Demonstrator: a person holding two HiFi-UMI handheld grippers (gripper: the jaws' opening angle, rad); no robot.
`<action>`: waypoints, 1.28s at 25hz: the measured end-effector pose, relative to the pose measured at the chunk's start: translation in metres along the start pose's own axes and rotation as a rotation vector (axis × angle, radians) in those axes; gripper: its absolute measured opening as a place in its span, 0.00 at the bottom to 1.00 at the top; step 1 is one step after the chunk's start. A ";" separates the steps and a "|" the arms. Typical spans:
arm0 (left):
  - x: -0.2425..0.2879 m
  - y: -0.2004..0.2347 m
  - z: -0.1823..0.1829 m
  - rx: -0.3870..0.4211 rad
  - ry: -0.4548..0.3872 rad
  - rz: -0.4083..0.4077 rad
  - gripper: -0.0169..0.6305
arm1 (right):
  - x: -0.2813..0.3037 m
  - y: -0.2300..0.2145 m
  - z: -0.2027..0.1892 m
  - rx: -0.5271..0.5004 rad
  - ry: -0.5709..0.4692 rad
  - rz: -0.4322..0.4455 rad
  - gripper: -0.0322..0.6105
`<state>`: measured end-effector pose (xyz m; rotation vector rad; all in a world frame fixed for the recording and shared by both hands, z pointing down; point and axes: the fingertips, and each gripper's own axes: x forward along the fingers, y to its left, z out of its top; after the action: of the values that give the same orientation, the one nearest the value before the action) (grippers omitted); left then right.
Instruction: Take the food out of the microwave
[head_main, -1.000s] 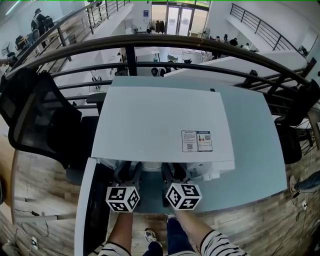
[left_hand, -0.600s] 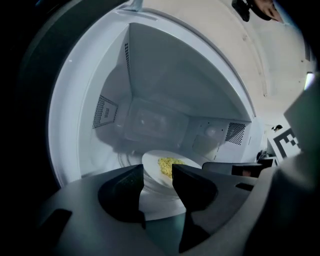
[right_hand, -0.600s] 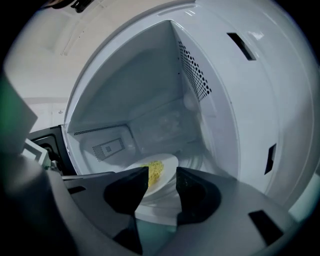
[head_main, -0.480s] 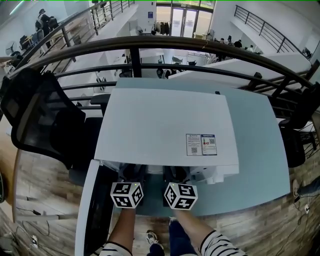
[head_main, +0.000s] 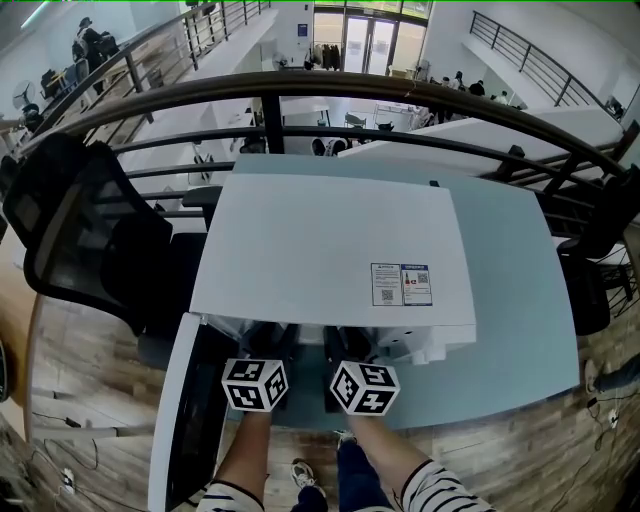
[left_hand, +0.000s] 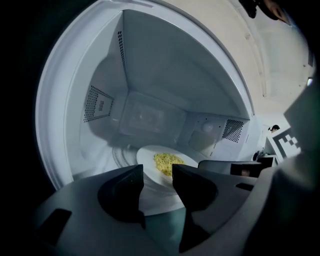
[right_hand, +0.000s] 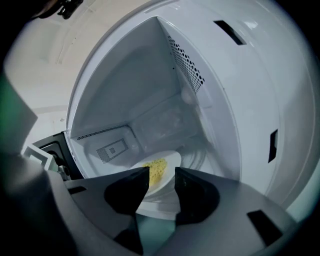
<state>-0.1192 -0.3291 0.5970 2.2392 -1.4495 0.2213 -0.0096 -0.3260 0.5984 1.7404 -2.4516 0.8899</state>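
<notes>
The white microwave (head_main: 330, 250) stands open, its door (head_main: 180, 420) swung out to the left. Inside, a white plate (left_hand: 149, 156) carries a small heap of yellow food (left_hand: 167, 162); the plate (right_hand: 170, 161) and food (right_hand: 156, 170) also show in the right gripper view. My left gripper (left_hand: 157, 172) is open at the oven's mouth, with the plate's near rim in the gap between its jaws. My right gripper (right_hand: 161, 175) is beside it and its jaws are closing. The plate's rim shows between them, and the pads are not pressing on it.
The microwave sits on a pale blue table (head_main: 520, 300). A black mesh chair (head_main: 80, 230) stands at the left and a dark railing (head_main: 320, 90) runs behind. A sticker (head_main: 400, 283) marks the oven's top. The oven's walls close in on both grippers.
Both marker cubes stay at the microwave's mouth; the head view has shifted a little.
</notes>
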 end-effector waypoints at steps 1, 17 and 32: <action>-0.002 -0.001 0.000 -0.004 0.000 -0.001 0.27 | -0.002 0.001 0.000 0.008 0.003 0.002 0.31; -0.031 -0.018 -0.013 -0.037 -0.002 -0.025 0.27 | -0.035 0.005 -0.010 0.060 0.002 -0.007 0.31; -0.025 -0.008 -0.020 -0.243 -0.002 -0.041 0.27 | -0.027 -0.005 -0.017 0.213 0.012 0.044 0.27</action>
<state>-0.1208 -0.2973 0.6027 2.0701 -1.3509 0.0270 -0.0003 -0.2965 0.6064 1.7394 -2.4762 1.2023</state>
